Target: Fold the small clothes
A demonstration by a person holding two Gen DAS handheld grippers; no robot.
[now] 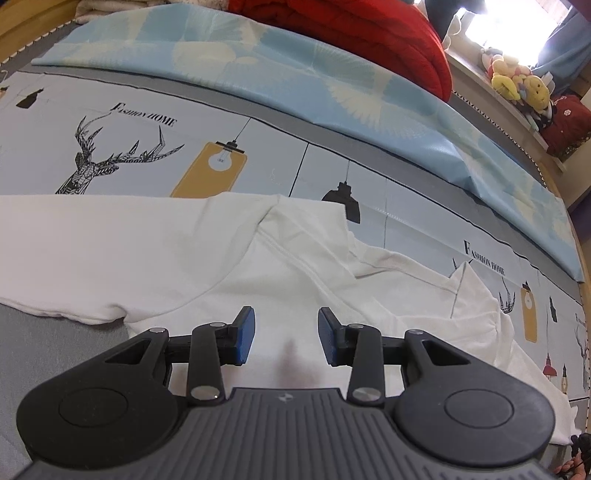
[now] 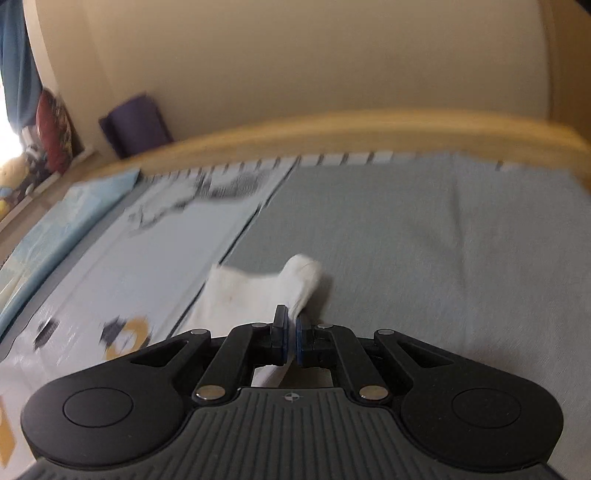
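Note:
A white T-shirt lies spread on the bed, partly folded, with a sleeve and creases toward the right. My left gripper hovers over its lower middle, blue pads apart and nothing between them. In the blurred right wrist view, my right gripper is shut on a pinched edge of the white T-shirt, which bunches up just ahead of the fingers over the grey sheet.
The printed bed sheet shows deer and lamp drawings. A light blue quilt and a red blanket lie behind. Plush toys sit on a ledge at the right. A wooden bed frame runs across, a wall beyond it.

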